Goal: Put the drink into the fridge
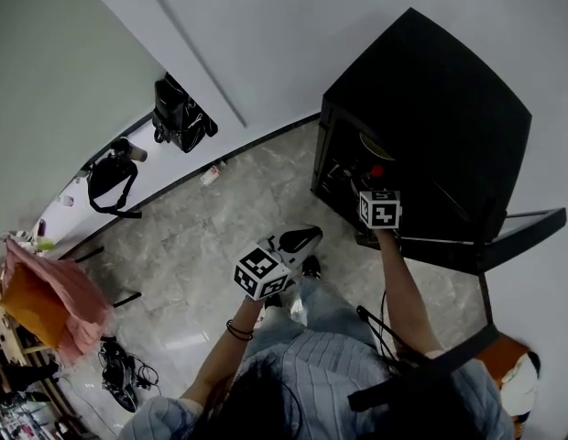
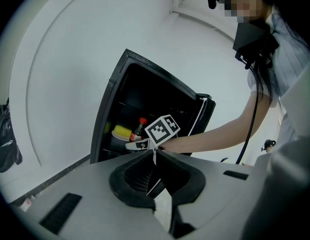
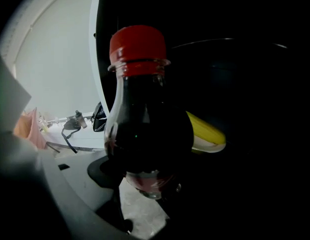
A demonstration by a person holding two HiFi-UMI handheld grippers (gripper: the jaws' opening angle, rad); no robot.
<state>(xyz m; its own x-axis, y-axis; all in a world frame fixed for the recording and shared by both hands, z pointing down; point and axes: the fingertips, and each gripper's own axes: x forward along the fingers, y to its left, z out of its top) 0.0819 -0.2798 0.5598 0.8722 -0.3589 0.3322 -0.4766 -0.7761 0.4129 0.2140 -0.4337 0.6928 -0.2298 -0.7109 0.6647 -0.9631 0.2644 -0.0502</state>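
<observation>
The drink is a bottle (image 3: 145, 134) of dark liquid with a red cap (image 3: 137, 46). My right gripper (image 3: 147, 186) is shut on its lower body and holds it upright. In the head view the right gripper (image 1: 377, 191) reaches into the open black fridge (image 1: 431, 108), and the red cap (image 1: 376, 170) shows just inside. The left gripper view shows the bottle (image 2: 138, 130) at the fridge's (image 2: 145, 94) opening, beside a yellow dish (image 2: 122, 132). My left gripper (image 1: 300, 239) hovers over the floor left of the fridge, shut with nothing in it; its tips (image 2: 154, 153) meet.
The fridge door (image 1: 504, 236) swings open toward the right. A yellow-rimmed dish (image 3: 207, 134) sits inside behind the bottle. Black bags (image 1: 179, 117) lie against the wall, with pink cloth (image 1: 50, 296) and cables (image 1: 124, 369) at the left. The floor is grey marble tile (image 1: 220, 236).
</observation>
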